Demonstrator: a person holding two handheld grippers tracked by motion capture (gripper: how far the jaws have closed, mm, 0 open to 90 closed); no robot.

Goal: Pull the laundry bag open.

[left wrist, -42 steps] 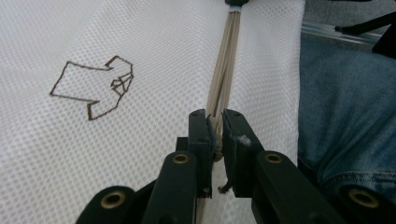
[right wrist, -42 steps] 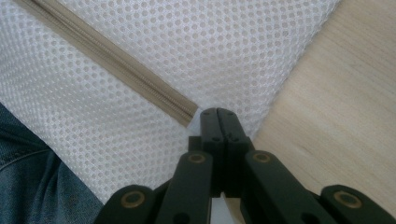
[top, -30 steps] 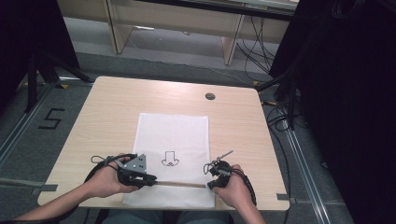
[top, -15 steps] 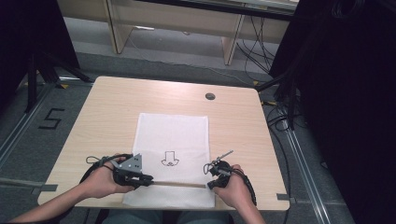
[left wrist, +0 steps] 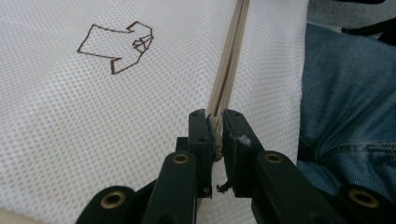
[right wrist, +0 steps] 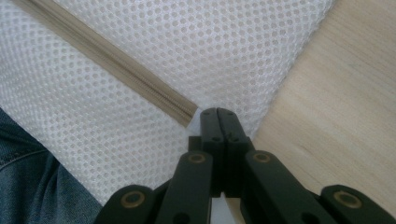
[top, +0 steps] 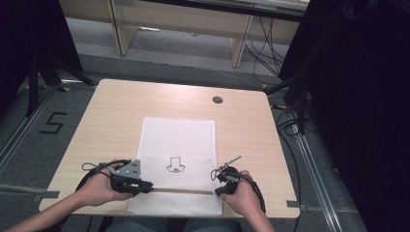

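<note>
A white mesh bag (top: 178,140) lies flat on the wooden table (top: 111,111), with a small brown outline drawing (top: 175,165) on it. A beige zipper (top: 181,191) runs across its near end. My left gripper (top: 147,186) is at the zipper's left end. In the left gripper view my left gripper (left wrist: 215,122) is shut on the beige zipper pull (left wrist: 215,133), and the zipper (left wrist: 231,60) stretches away from it. My right gripper (top: 216,190) is at the zipper's right end. In the right gripper view my right gripper (right wrist: 218,112) is shut on the mesh bag's edge (right wrist: 210,42), just beyond the zipper (right wrist: 107,60).
A round cable hole (top: 217,100) sits in the table's far right part. The bag's near edge hangs over the table's front edge above a person's jeans (left wrist: 345,93). Bare wood (right wrist: 336,116) lies right of the bag. Desks and cables stand beyond the table.
My left gripper has slid a little to the left along the zipper line. The right gripper has stayed in place.
</note>
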